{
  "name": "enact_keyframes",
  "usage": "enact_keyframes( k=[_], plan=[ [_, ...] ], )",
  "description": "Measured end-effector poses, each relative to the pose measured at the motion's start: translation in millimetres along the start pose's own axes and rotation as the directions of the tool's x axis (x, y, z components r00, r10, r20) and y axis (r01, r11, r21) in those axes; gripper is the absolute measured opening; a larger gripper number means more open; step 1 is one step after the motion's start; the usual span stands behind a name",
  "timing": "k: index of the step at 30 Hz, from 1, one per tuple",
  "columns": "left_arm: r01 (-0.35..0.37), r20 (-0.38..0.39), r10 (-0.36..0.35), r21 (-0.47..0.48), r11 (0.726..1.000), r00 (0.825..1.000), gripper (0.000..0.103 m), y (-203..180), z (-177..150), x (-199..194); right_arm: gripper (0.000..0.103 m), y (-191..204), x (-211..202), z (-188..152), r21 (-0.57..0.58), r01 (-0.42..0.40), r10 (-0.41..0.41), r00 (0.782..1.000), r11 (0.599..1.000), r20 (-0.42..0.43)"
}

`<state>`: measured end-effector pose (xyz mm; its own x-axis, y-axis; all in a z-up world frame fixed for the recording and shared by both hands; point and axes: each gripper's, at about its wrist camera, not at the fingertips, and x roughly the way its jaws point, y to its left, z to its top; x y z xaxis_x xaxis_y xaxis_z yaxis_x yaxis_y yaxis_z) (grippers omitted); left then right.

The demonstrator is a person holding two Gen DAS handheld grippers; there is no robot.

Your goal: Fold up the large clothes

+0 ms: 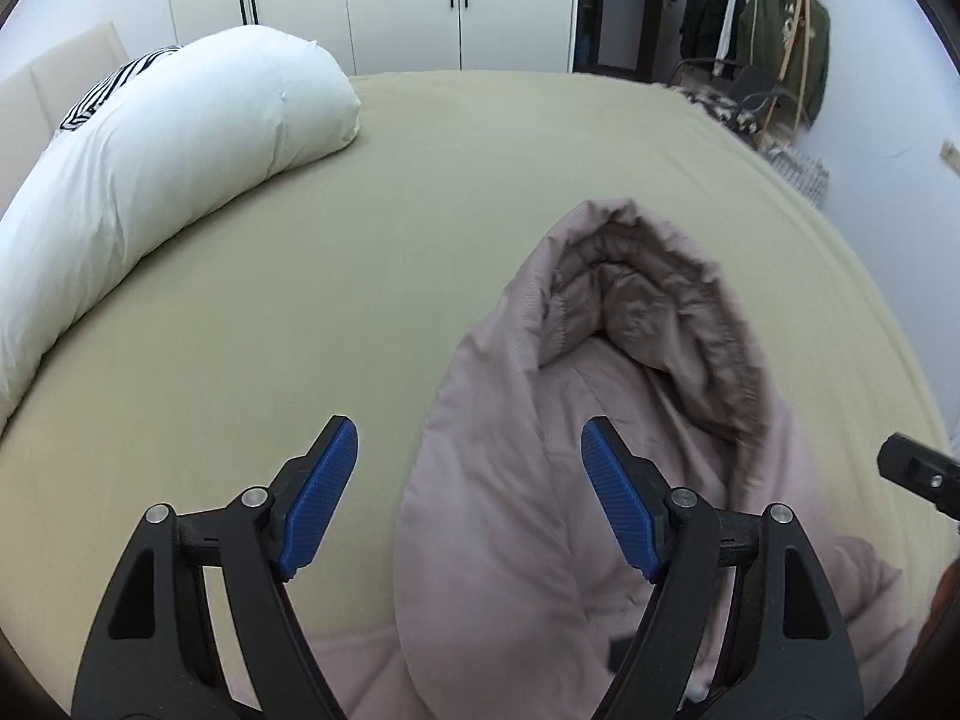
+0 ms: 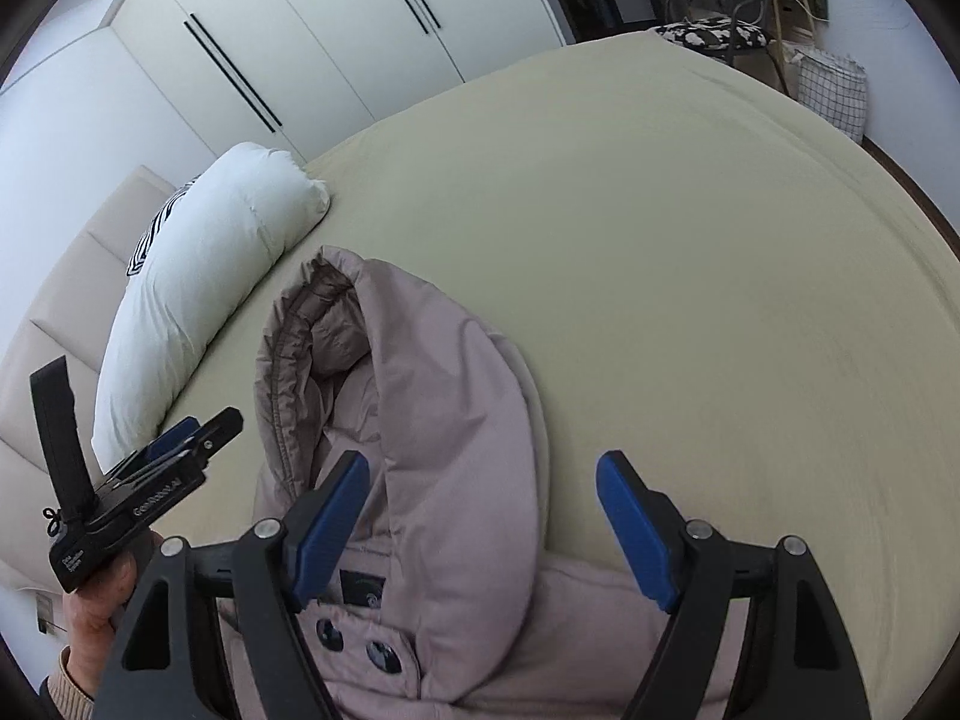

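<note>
A dusty-pink padded hooded jacket lies on the olive-green bed sheet, its hood pointing away from me. In the right wrist view the jacket shows dark snap buttons near the collar. My left gripper is open and empty, hovering above the hood's left side. My right gripper is open and empty above the hood and collar. The left gripper also shows in the right wrist view, held in a hand to the left of the jacket.
A long white pillow lies along the beige headboard with a striped cloth behind it. White wardrobes stand beyond the bed. A chair, a clothes rack and a checked basket stand past the far right corner.
</note>
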<state>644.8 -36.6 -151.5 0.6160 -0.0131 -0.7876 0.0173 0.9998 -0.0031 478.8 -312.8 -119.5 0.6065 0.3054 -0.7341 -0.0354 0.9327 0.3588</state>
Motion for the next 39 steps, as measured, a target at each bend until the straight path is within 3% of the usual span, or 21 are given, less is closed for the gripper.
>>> enact_keyframes(
  k=[3, 7, 8, 11, 14, 16, 18, 25, 32, 39],
  plan=[
    [-0.018, -0.023, 0.018, 0.014, 1.0, 1.0, 0.075, 0, 4, 30, 0.081, 14, 31, 13, -0.025, -0.019, 0.018, 1.0, 1.0, -0.023],
    [0.007, -0.031, -0.007, 0.009, 1.0, 1.0, 0.06, 6, 5, 50, 0.081, 36, 73, 21, -0.099, 0.046, -0.052, 0.997, 0.994, -0.064],
    [0.014, -0.034, -0.013, 0.015, 1.0, 0.999, 0.052, 7, 4, 54, 0.08, 40, 84, 23, -0.117, 0.06, -0.07, 0.994, 0.991, -0.083],
    [0.036, -0.06, -0.033, 0.037, 0.999, 0.998, 0.031, 7, 1, 63, 0.056, 41, 111, 25, -0.135, 0.126, -0.144, 0.98, 0.983, -0.138],
    [0.056, -0.07, -0.053, 0.043, 0.998, 0.996, 0.01, 7, -2, 65, 0.03, 37, 114, 29, -0.127, 0.134, -0.152, 0.978, 0.983, -0.142],
    [0.053, -0.044, -0.051, 0.048, 0.997, 0.998, 0.008, 9, -5, 57, 0.018, 37, 104, 28, -0.138, 0.132, -0.149, 0.981, 0.982, -0.121],
    [0.061, -0.023, -0.06, 0.035, 0.998, 0.998, 0.007, 16, -8, 45, 0.014, 36, 90, 25, -0.135, 0.134, -0.147, 0.985, 0.982, -0.093],
    [0.059, 0.121, -0.068, 0.082, 0.995, 0.99, 0.006, 34, -33, -41, 0.012, 29, 1, 2, -0.118, 0.079, -0.074, 0.996, 0.99, 0.045],
    [0.114, 0.247, -0.131, 0.082, 0.99, 0.96, 0.006, 42, -90, -143, 0.012, 36, -99, -72, -0.184, 0.076, -0.048, 0.988, 0.98, 0.149],
    [0.163, 0.272, -0.17, 0.048, 0.986, 0.947, 0.006, 47, -174, -195, 0.013, 33, -131, -152, -0.211, 0.093, -0.058, 0.984, 0.973, 0.166]
  ],
)
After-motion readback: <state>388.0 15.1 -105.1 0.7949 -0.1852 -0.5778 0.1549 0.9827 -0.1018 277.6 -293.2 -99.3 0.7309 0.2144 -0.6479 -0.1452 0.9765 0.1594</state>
